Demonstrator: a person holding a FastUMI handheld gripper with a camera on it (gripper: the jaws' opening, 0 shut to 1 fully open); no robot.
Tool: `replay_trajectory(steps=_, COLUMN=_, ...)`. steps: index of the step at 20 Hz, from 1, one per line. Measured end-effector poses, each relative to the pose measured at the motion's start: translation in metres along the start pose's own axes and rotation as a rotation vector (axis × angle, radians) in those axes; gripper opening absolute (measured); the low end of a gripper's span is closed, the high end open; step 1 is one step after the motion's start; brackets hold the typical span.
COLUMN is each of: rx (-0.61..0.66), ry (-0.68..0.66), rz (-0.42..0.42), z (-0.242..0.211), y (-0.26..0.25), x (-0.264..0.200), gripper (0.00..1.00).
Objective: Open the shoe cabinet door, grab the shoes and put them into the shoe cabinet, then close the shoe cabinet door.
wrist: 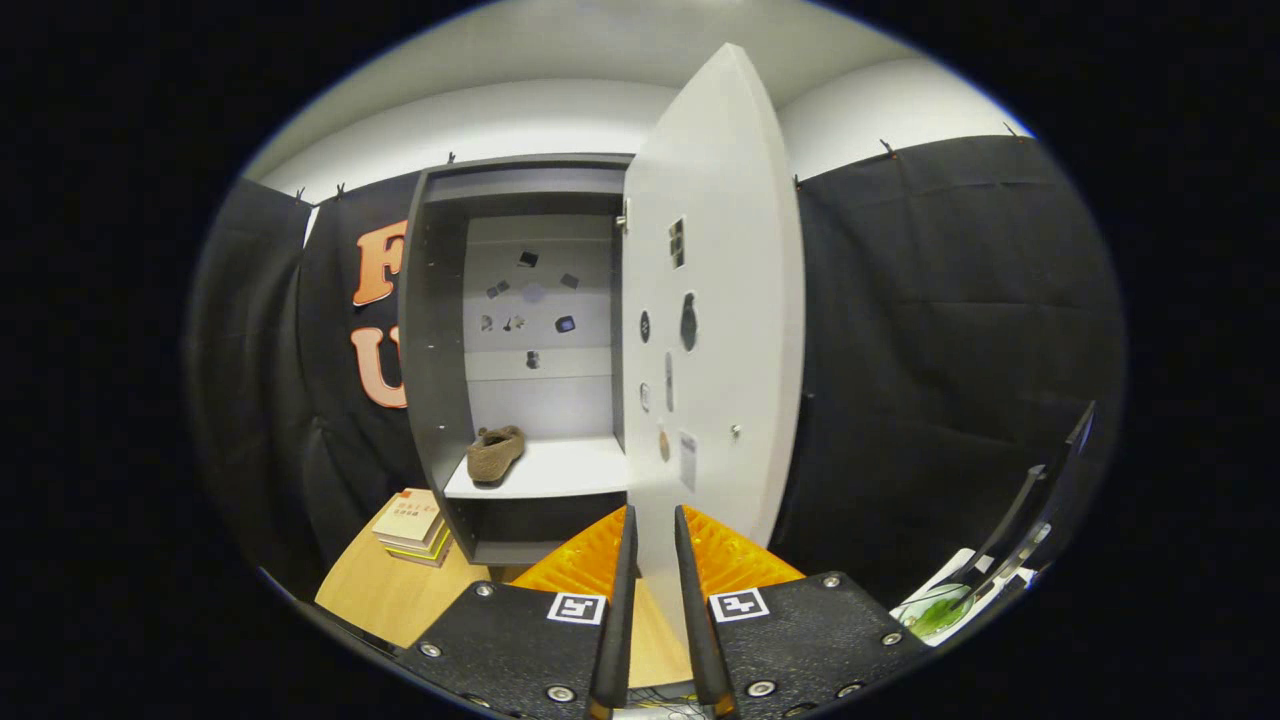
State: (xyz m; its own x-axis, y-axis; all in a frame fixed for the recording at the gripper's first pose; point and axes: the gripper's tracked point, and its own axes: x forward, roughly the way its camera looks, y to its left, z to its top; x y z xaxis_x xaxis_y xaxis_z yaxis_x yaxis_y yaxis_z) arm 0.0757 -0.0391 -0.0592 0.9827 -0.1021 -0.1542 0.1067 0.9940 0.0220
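- Brown shoe (496, 452) lies on the white shelf (560, 470) inside the shoe cabinet (440, 330), at the shelf's left end, close by the left wall.
- Long axis runs front-to-back, slightly skewed; one end reaches the shelf's front edge. Cannot tell toe from heel.
- Cabinet door (715, 300) stands swung open, bottom edge just ahead of the fingers.
- Gripper (650, 530): fingers set at a narrow gap, nothing between them; lower door edge shows through the gap.
- Judgement: shoe stowed, so closing the door is the step left; fingers aligned on the door for the push.
- Stacked books (412, 525) rest on the wooden table (370, 595) beside the cabinet.
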Motion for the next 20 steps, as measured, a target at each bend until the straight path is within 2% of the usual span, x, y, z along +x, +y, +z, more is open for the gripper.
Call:
replay_trajectory(steps=12, rx=0.025, ry=0.204, rz=0.136, z=-0.104, y=0.103, x=0.004, gripper=0.26)
replay_trajectory(steps=20, rx=-0.011, ry=0.376, rz=0.185, z=-0.209, y=0.154, x=0.041, gripper=0.27)
